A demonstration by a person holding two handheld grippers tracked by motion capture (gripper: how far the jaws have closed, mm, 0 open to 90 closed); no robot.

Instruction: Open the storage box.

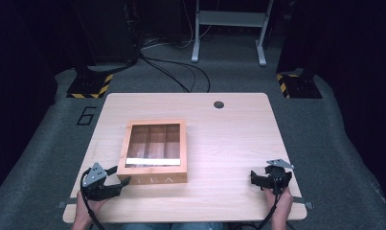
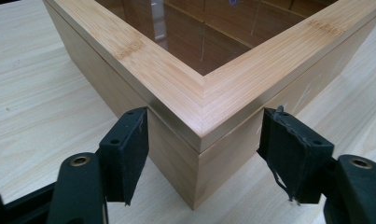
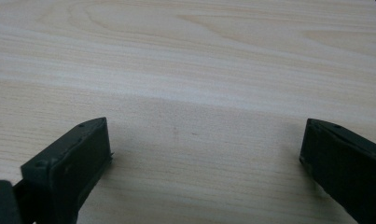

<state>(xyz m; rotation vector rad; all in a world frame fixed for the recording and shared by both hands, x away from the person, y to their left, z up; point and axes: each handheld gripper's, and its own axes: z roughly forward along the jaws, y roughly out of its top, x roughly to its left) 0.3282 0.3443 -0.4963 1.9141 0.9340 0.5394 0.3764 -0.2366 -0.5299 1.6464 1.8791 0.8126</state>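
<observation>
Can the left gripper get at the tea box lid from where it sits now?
Probably yes. The left gripper is open with its jaws either side of the near corner of the tea box, at the lid seam, with nothing in between.

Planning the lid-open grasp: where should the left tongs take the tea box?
Probably the lid's near-left corner, approached from the person's side. The left tongs stand open astride that corner of the tea box, where the seam under the glass-topped lid shows. The lid's overhanging edge there gives the pads purchase.

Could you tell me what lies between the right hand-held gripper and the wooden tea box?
Bare table top, nothing else, as the high view shows between the right hand-held gripper and the tea box.
</observation>
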